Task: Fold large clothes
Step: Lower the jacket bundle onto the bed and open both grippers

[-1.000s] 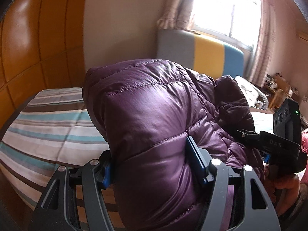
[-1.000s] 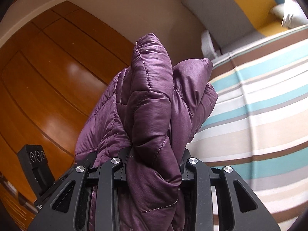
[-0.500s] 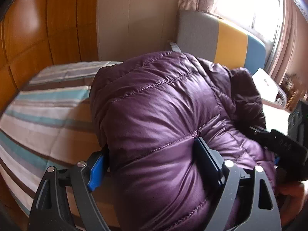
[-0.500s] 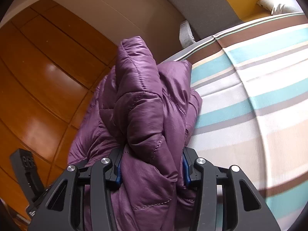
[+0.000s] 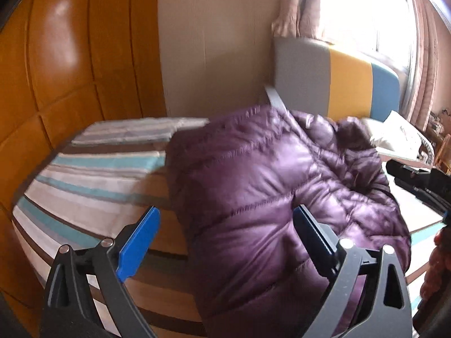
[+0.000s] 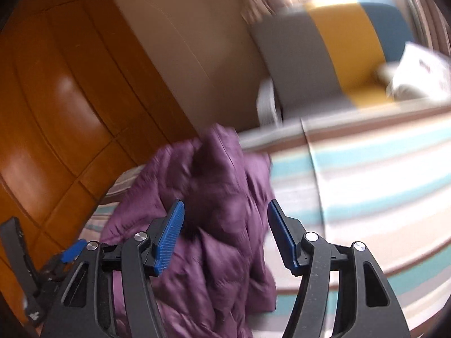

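Note:
A purple quilted jacket (image 5: 267, 197) lies bunched on the striped bed sheet (image 5: 93, 186). My left gripper (image 5: 225, 239) is low over the jacket's near end and its jaws are opening. Its left pad (image 5: 138, 242) stands clear over the sheet, while the right pad rests against the fabric without squeezing it. In the blurred right wrist view, my right gripper (image 6: 225, 236) hovers over the jacket (image 6: 214, 197) with its jaws opening. The cloth lies loose below the gap. The right gripper (image 5: 417, 180) also shows at the left view's right edge.
Orange wooden wardrobe panels (image 5: 56, 56) rise left of the bed. A grey, yellow and blue headboard (image 5: 338, 81) stands at the far end with a white pillow (image 5: 397, 135), under a bright curtained window (image 5: 366, 14). A hand (image 5: 437, 267) shows at the right.
Both grippers were shut on the lifted jacket. Their jaws have spread and the jacket has sunk onto the bed. The right wrist view has swung and is now blurred.

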